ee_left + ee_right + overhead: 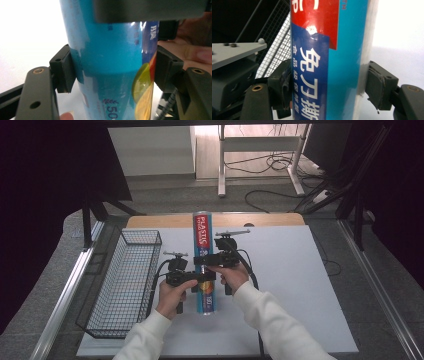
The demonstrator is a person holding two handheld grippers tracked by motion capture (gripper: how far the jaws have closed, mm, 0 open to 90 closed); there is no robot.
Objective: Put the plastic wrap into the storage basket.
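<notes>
Left hand-held gripper (pixel 199 281) clamped on the near half of the blue tube (pixel 203 255), right hand-held gripper (pixel 201 260) clamped just beyond toward 12 o'clock; tube's long axis runs 6–12 over the surface (pixel 290 270), wire basket (pixel 125 285) at 9 o'clock.

Thing: blue tube (pixel 203 262) with red top band and fruit print
Pose: lying lengthwise
Place: white table middle, right of wire basket
</notes>
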